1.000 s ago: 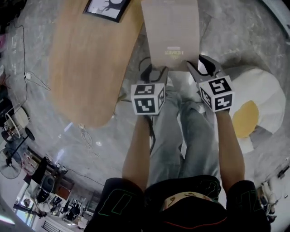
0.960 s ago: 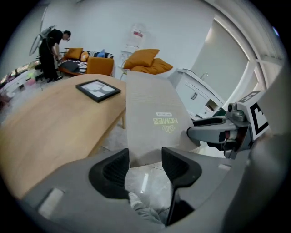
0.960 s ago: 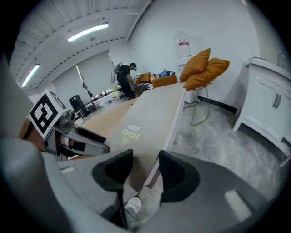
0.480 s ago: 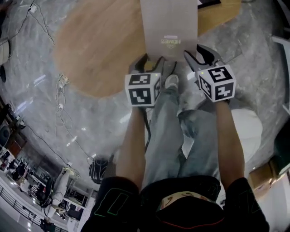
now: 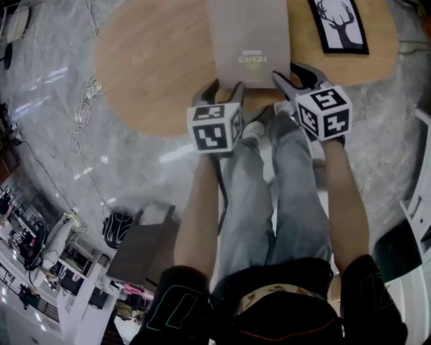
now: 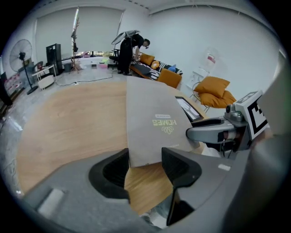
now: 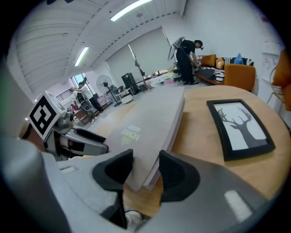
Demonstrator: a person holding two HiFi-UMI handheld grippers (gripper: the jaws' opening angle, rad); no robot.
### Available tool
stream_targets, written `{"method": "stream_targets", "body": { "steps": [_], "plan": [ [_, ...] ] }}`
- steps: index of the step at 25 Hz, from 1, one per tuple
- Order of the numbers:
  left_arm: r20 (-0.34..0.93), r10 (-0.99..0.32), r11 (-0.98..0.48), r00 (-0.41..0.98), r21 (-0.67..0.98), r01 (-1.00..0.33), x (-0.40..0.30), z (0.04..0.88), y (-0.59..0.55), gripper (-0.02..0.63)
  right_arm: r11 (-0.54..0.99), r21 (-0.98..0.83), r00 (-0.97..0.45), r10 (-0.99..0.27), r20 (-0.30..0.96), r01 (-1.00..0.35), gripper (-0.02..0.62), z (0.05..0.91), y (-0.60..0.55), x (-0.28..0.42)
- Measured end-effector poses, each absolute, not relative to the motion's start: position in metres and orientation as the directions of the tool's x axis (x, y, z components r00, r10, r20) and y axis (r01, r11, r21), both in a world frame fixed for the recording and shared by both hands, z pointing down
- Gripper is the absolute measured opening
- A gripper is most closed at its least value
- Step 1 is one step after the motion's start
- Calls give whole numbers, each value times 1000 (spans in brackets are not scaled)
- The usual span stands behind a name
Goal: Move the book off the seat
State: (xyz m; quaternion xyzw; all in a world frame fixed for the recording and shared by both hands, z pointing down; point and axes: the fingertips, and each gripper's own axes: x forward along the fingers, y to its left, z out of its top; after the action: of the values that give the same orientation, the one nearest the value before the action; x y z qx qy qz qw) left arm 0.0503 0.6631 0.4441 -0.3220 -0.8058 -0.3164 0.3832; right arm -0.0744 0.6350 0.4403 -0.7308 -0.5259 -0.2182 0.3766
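The left tool [image 5: 222, 91] and right tool [image 5: 294, 75] each pinched only a near corner of the grey book [image 5: 250, 40] over the counter [image 5: 155, 67] at 12 o'clock, so its weight could have levered it free.

Head view looks down; all views share the book [image 5: 250, 40].

Reads as an open studio or lab hall dressed up as a living room: orange sofa [image 6: 169, 78], cushioned armchair [image 6: 213, 90], pedestal fan [image 6: 20, 53], ceiling strip lights [image 7: 132, 9], loose cables [image 5: 87, 91] over polished stone floor [image 5: 54, 155], framed deer print [image 5: 339, 23] on oval wooden surface [image 5: 155, 60].
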Motion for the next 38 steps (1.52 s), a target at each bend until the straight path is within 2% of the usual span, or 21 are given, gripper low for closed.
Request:
{"method": "stream_targets", "body": {
  "steps": [7,10,14,15,17,19,20,23,26,32,38],
  "plan": [
    [807,359,443,-468,294,847,43,453,683,239,-260,-317,409,538,737,912,204,455,673,-89],
    [810,410,386,-420,264,884,47,439,693,221,-287,-271,390,550,739,919,204,440,680,-95],
    [791,449,322,-417,292,901,45,402,694,176,-286,-334,439,541,718,898,200,408,669,-100],
    [784,455,306,-423,309,901,42,392,695,157,-284,-348,449,547,706,894,175,398,667,-101],
    [758,488,280,-433,334,900,38,364,705,90,-286,-349,451,582,677,893,74,370,672,-103],
    [723,541,253,-430,348,903,39,329,718,32,-286,-362,460,616,640,887,21,339,681,-104],
    [705,567,237,-426,356,904,41,310,723,13,-281,-384,471,632,616,880,14,322,685,-104],
    [655,626,197,-423,392,899,50,256,729,11,-250,-463,494,681,540,850,3,272,695,-106],
    [603,683,153,-412,434,888,63,218,724,11,-270,-464,495,727,476,844,3,232,703,-107],
    [480,791,197,-381,390,900,69,154,717,10,-301,-420,457,820,345,856,3,166,714,-108],
    [308,878,310,-367,220,925,52,50,744,11,-398,-268,458,861,221,877,3,67,731,-110]
  ]
}}
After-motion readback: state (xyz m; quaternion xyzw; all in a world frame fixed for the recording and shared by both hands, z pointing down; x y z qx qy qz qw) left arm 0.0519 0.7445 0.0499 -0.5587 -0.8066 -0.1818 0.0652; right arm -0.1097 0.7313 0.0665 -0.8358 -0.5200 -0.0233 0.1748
